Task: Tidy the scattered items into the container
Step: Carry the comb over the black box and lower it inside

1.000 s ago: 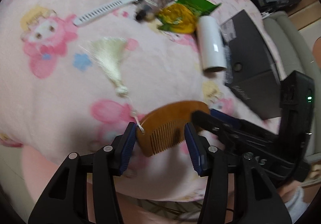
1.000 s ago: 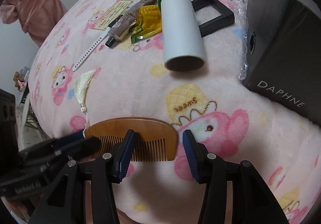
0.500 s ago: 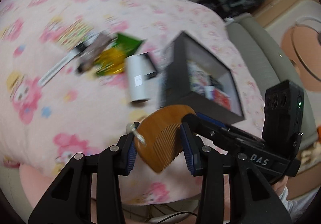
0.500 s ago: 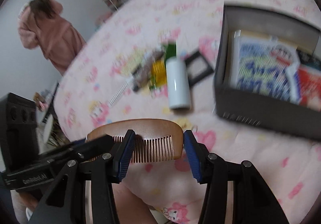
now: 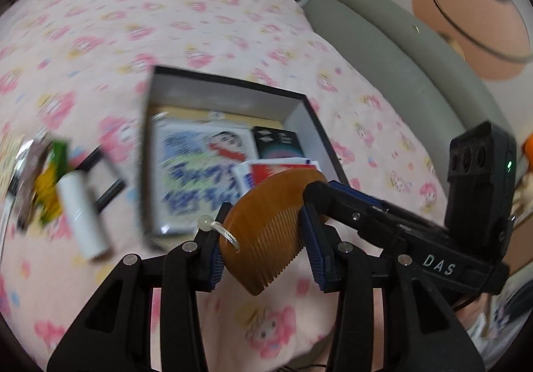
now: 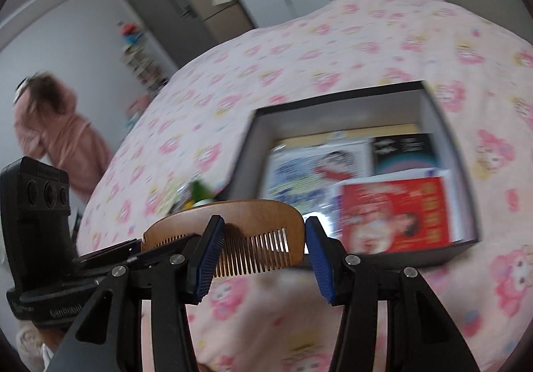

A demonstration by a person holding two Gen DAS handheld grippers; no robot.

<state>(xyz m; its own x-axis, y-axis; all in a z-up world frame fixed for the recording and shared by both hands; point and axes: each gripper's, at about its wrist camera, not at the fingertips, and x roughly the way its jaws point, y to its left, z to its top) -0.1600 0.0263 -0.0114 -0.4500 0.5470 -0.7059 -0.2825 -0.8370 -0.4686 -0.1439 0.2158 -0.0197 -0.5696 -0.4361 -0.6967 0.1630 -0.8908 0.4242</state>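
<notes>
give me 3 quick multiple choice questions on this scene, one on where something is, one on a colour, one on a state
1. Where does the white tube lie?
A. inside the box
B. on the blanket, outside the box
C. between the right gripper's fingers

2. What colour are the gripper pads?
A. blue
B. red
C. white

3. What is the state of the wooden comb?
A. lying flat on the blanket
B. lying in the box
C. held up off the blanket between both grippers

Answers: B, the tube rests on the pink blanket beside the black box. A, the pads show blue against the black fingers. C, the left gripper and right gripper each hold an end of it, short of the box.
</notes>
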